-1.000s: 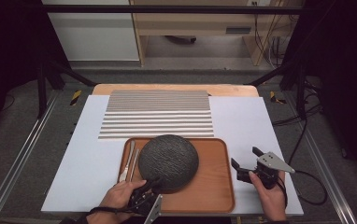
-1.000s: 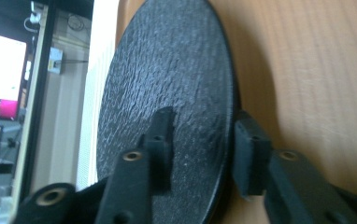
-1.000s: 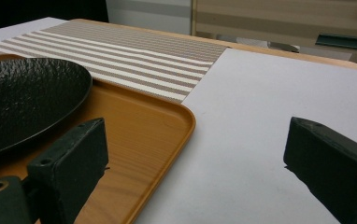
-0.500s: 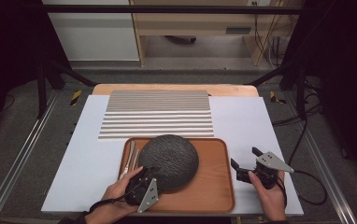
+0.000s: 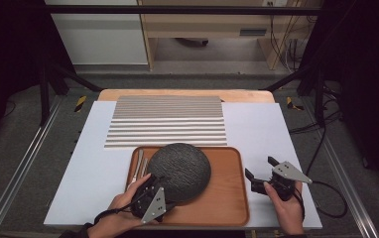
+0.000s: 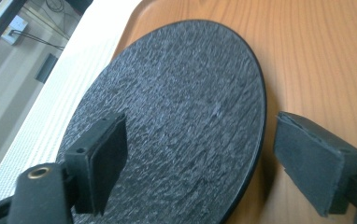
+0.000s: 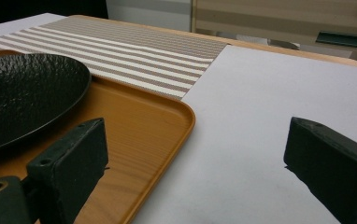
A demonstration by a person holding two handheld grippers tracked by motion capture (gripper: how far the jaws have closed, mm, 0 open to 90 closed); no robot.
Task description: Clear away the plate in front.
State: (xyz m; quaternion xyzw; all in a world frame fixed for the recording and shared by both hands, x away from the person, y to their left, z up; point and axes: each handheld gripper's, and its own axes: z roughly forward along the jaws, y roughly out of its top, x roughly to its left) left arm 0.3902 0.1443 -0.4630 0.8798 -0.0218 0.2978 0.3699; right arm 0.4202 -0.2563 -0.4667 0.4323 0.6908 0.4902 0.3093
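straddling the black plate's [image 6: 176,116] near rim (jaws apart), left gripper [image 6: 200,168].

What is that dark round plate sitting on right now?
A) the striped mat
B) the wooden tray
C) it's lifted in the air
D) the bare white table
B: the dark plate lies on the wooden tray, with the striped mat lying beyond the tray's far edge.

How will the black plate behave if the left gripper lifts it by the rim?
The black plate looks rigid, probably stoneware or slate, so likely heavy. Gripped at one edge by the left gripper, it may droop. Its rough texture should help against slipping.
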